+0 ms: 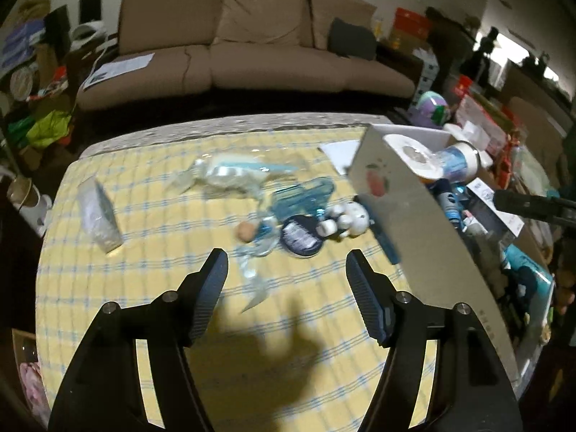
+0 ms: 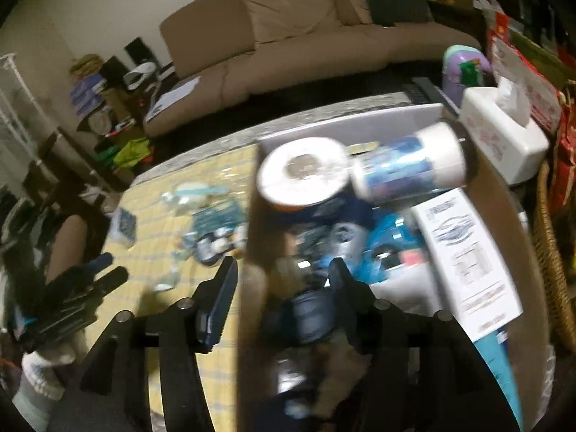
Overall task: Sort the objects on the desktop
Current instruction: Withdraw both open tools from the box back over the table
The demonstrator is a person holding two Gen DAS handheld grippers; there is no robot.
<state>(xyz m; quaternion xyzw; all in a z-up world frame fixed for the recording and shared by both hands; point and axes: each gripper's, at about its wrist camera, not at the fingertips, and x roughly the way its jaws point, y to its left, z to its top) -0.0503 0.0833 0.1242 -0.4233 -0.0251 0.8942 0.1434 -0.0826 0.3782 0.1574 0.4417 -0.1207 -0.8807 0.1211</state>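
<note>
My left gripper (image 1: 287, 270) is open and empty above the yellow checked tablecloth (image 1: 144, 309). Ahead of it lie a dark round tin (image 1: 301, 237), a white spotted toy figure (image 1: 347, 217), a blue plastic pack (image 1: 306, 198), a clear plastic bag (image 1: 230, 174) and a small box (image 1: 99, 216). My right gripper (image 2: 284, 270) is open over the cardboard box (image 2: 252, 252), astride its left wall. The box holds a toilet roll (image 2: 302, 172), a blue-and-white canister (image 2: 410, 165), a white printed carton (image 2: 468, 252) and several blurred blue items.
A white tissue box (image 2: 504, 133) and a wicker basket (image 2: 550, 252) stand right of the cardboard box. A brown sofa (image 1: 234, 46) lies beyond the table. Clutter fills the left floor and right side. My left gripper shows at the left of the right wrist view (image 2: 90, 280).
</note>
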